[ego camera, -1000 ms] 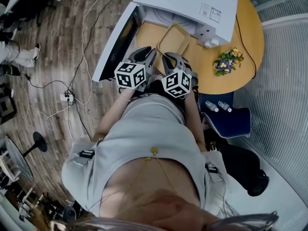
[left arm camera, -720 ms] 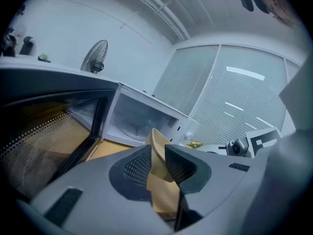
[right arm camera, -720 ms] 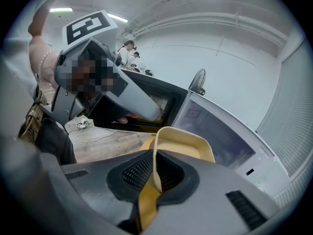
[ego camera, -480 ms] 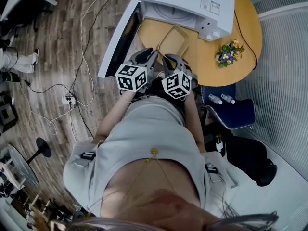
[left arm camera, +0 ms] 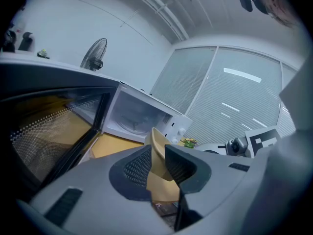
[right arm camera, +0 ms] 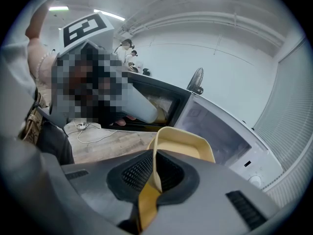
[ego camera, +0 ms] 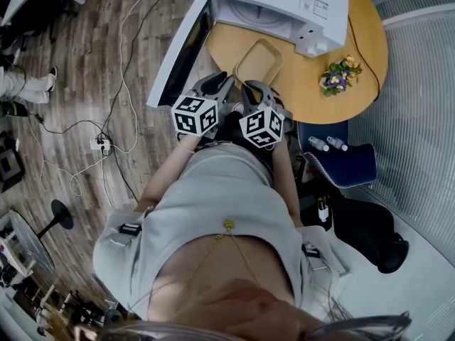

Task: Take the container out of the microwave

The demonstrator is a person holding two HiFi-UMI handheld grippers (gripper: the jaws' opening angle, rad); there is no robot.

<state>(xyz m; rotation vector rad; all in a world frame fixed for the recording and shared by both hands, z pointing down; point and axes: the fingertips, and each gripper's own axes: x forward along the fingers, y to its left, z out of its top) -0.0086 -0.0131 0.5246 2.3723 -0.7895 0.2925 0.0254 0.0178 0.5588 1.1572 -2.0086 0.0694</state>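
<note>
Container (ego camera: 257, 61): outside microwave (ego camera: 284, 6), over table (ego camera: 362, 55).
Left tongs (left arm camera: 159, 156): clenched on near rim, sharing load.
Right tongs (right arm camera: 154, 173): clamped on same rim, for level carry.

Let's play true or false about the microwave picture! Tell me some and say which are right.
1. The microwave has its door open. True.
2. The container sits inside the microwave. False: it is held out in front of it, above the table.
3. The left gripper and the right gripper both pinch the container's rim. True.
4. The container is blue. False: it is yellow.
5. A bunch of flowers lies on the table. True.
</note>
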